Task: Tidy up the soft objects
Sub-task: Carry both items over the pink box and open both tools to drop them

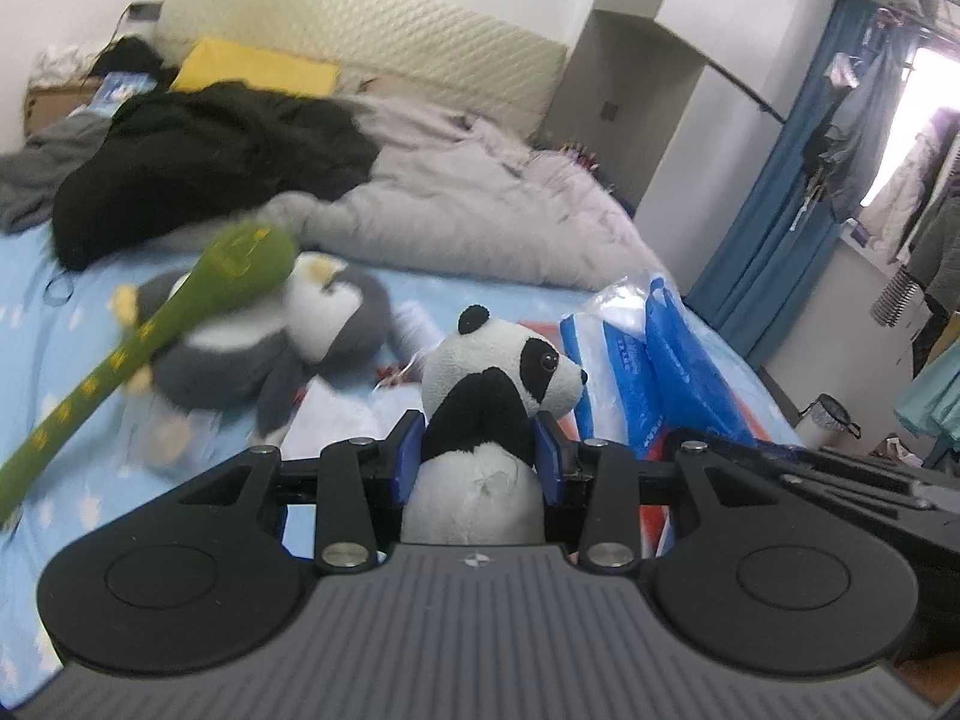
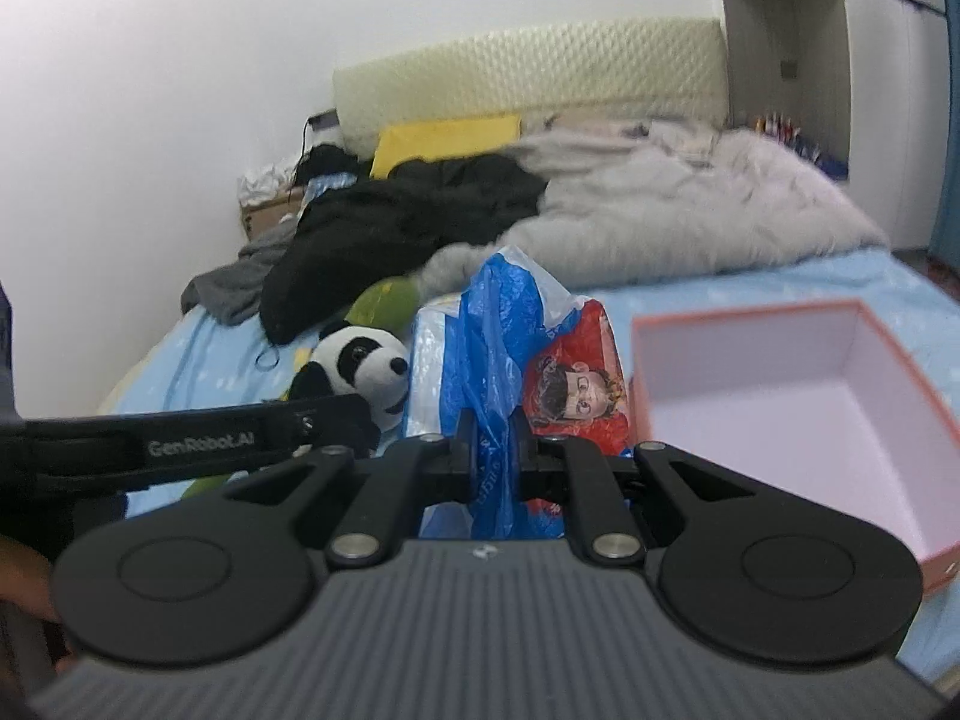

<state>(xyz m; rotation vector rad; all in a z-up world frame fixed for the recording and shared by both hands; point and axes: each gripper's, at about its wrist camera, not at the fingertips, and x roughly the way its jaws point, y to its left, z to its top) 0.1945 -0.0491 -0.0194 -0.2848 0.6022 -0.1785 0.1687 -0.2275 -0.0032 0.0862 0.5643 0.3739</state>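
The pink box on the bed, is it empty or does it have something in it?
Empty, as far as the right wrist view shows. The pink box has no lid, and only its bare pale floor and inner walls are visible; its near corner is hidden behind the gripper.

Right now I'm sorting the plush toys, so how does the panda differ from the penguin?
The panda is black and white; the penguin is grey and white. The panda sits upright, clamped in the left gripper; the penguin lies loose on the bed, partly behind a green plush. The panda looks smaller. Both are soft stuffed animals.
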